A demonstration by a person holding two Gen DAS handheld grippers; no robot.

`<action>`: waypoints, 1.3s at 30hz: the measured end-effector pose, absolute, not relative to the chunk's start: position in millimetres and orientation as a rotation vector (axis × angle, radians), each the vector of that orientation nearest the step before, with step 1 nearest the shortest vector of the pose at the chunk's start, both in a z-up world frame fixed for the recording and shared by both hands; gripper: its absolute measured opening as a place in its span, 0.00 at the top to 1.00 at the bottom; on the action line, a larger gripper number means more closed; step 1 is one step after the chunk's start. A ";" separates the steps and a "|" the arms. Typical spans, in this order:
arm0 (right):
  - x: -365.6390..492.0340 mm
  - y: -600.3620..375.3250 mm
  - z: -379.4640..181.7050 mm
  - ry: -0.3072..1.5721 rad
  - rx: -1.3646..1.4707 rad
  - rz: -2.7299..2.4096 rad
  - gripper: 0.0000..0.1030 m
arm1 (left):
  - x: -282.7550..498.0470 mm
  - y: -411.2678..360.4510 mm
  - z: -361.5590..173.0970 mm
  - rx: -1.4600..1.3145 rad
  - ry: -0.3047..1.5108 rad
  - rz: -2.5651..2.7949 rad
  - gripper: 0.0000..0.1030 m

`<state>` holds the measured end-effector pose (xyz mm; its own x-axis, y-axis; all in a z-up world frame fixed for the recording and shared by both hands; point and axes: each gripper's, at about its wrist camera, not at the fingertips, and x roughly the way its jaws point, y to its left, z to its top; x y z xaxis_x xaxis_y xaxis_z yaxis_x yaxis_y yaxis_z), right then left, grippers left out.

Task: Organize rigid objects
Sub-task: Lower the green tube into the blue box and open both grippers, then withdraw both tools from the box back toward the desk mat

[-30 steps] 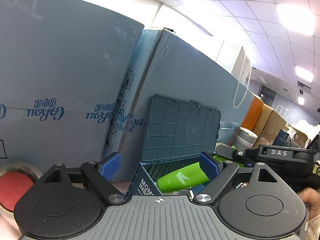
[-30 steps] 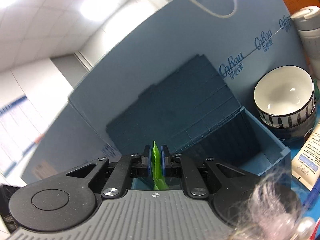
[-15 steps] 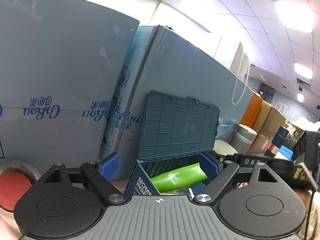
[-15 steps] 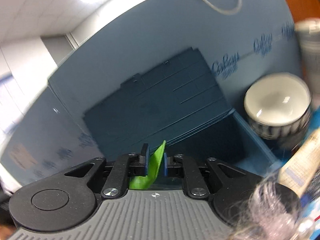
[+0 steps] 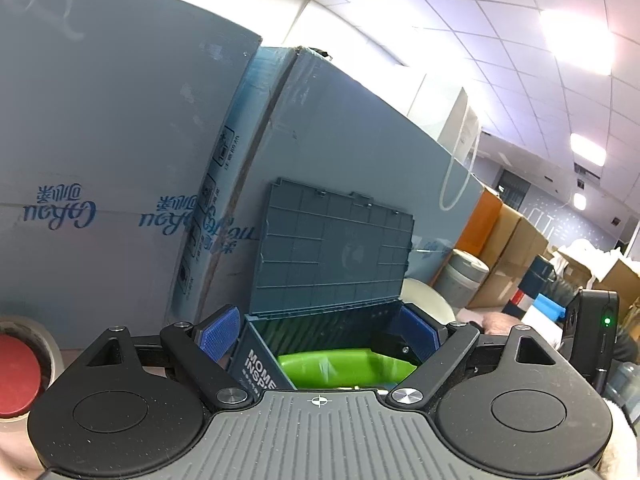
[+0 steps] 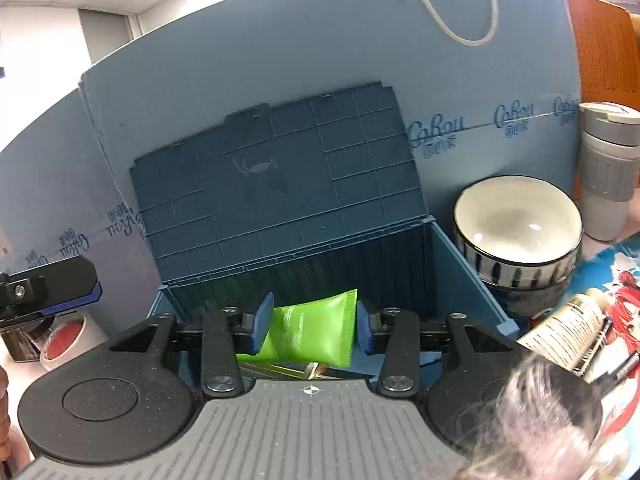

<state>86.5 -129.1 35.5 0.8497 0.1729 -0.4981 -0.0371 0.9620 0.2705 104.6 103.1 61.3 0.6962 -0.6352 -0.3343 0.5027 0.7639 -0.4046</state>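
Blue cardboard boxes (image 6: 460, 92) at 12 o'clock: "CoRou" logo with small Chinese characters, upside down on boxes at 9 o'clock in left view. Storage box (image 5: 260, 364) front wall: white "MOME / INSP", cut off. Cream tube (image 6: 560, 326) print: unreadable.

Left tongs (image 5: 318, 330) – black linkage arms, silver screws, blue ribbed pads, grey ridged housing – right tongs (image 6: 312, 322) alike.

Office storeroom, grid ceiling panels (image 5: 500, 12), stacked cartons (image 5: 516, 248)
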 end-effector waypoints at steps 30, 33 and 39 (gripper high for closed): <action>-72.6 -254.9 57.2 0.324 0.558 -0.073 0.07 | 30.1 10.3 84.1 -0.176 0.471 -0.785 0.06; -84.0 -266.9 54.4 0.314 0.580 -0.077 0.06 | 25.4 -7.3 75.0 -0.155 0.490 -0.783 0.02; -99.3 -295.5 44.5 0.307 0.612 -0.118 0.05 | 16.1 -42.5 65.5 -0.117 0.526 -0.811 0.02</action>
<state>-99.3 -295.5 44.5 0.9480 -0.0188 -0.3179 0.1993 0.8136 0.5463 16.1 -42.5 65.5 0.5688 -0.7172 -0.4027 0.6602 0.6901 -0.2964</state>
